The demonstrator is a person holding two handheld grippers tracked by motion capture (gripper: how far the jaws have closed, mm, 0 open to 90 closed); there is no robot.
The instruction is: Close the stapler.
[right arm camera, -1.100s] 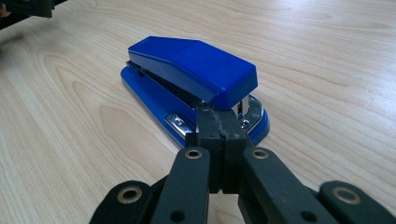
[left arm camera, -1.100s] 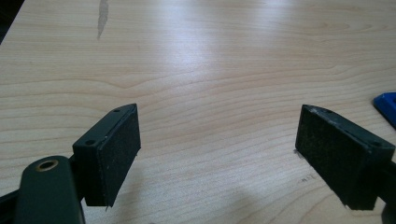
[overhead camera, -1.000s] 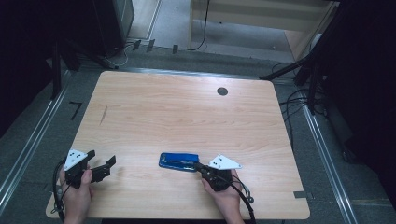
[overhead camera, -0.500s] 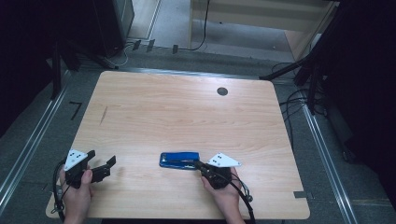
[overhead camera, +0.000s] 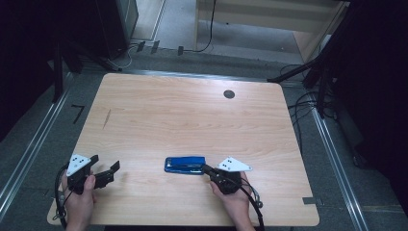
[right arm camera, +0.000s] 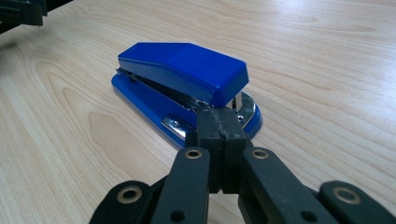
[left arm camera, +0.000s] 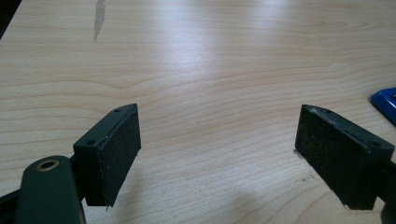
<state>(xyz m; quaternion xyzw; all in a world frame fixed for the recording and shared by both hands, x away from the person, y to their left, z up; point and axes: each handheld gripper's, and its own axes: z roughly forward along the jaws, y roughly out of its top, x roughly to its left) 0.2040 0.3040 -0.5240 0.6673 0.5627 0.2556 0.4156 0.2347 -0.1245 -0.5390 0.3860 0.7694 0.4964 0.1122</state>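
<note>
Item: blue stapler (overhead camera: 184,164), lying flat on wooden table (overhead camera: 192,115), near the front edge, a little right of centre. Long axis runs left-right in high view.
Stapler, close-up: in right gripper view (right arm camera: 182,88) the top arm is down over the base; chrome plate shows at the near end. Looks closed, resting level.
R gripper (overhead camera: 208,169): jaws fully closed, pads pressed flat together w/ nothing between. Tip sits right at stapler's right end; in right gripper view (right arm camera: 220,126) the tip is at the chrome end, touching or just short of it, can't tell which.
L gripper (overhead camera: 108,172): jaws wide open, empty. In left gripper view (left arm camera: 233,154) bare wood lies between the pads; a blue corner of the stapler (left arm camera: 385,100) shows at far right edge. Well apart from stapler.
Hands: one on each gripper, both at table's near edge.
Other fixtures: dark round grommet (overhead camera: 229,94) near far edge; pale scuff mark (overhead camera: 107,118) on left part of top.
Step in hand (est.): R gripper's closed tip set against stapler end, prob. to nudge or push it, or pausing before a grasp.
Handling notes: if pushing, keep tip low and centred on the end so body slides straight, not pivots. If grasping, back off first, open jaws, then come in across the narrow sides. Plastic top is smooth, so seat pads squarely. L gripper is free to steady the far end.
</note>
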